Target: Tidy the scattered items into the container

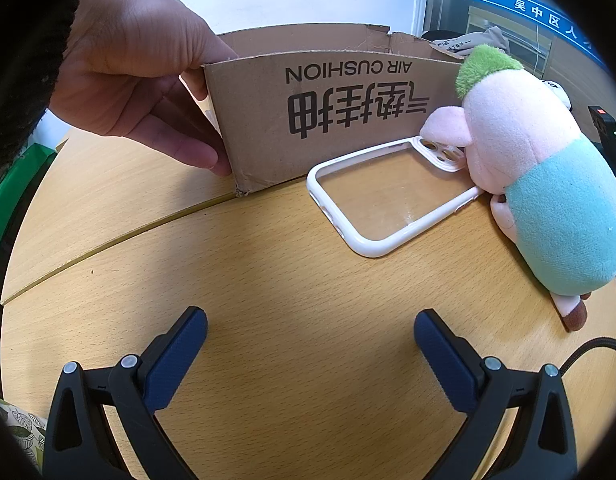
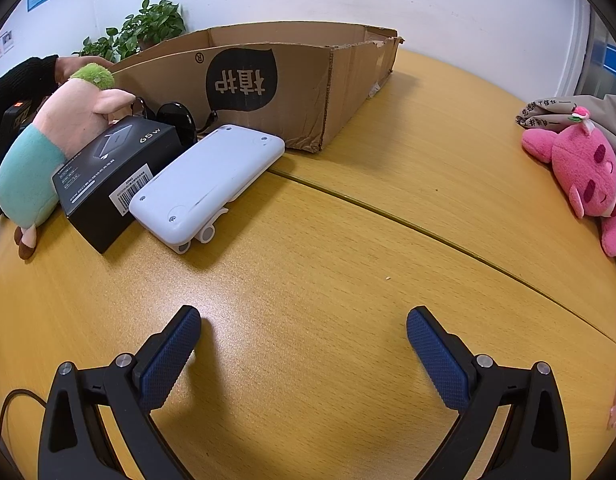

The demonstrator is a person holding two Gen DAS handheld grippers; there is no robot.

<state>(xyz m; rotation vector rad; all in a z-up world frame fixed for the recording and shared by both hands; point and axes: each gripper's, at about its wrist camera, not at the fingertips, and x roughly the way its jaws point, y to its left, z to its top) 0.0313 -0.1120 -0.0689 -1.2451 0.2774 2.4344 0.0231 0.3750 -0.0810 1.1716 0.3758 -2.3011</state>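
1. The cardboard box [image 2: 267, 80], the container for the task, stands open-topped on the wooden desk [image 2: 348, 260], on the far side of the seam that crosses the desktop. Its printed wall carries "AIR CUSHION" upside down in the left wrist view.
2. A bare hand [image 1: 135, 80] with a dark sleeve grips the box's left corner, thumb over the rim and fingers against the outer wall.
3. A clear phone case [image 1: 388, 196] with a white frame lies flat on the desk just in front of the box wall, its camera end touching the plush pig.
4. The plush pig [image 1: 540, 168], pink with a green tuft and a teal body, lies on its side right of the case in the left wrist view, close to the box.
5. In the right wrist view a black charger box [image 2: 107, 184] marked 65 W leans against the pig, and a white device [image 2: 207, 184] lies back-up beside it, both in front of the box.
6. Dark sunglasses [image 2: 175, 120] sit between the charger box and the cardboard wall.
7. A pink plush toy [image 2: 588, 176] lies near the desk's right edge, well apart from the box.
8. The left gripper [image 1: 310, 328] hovers over bare desk, fingers spread wide and holding nothing.
9. The right gripper [image 2: 303, 324] is likewise spread apart and empty above bare wood.
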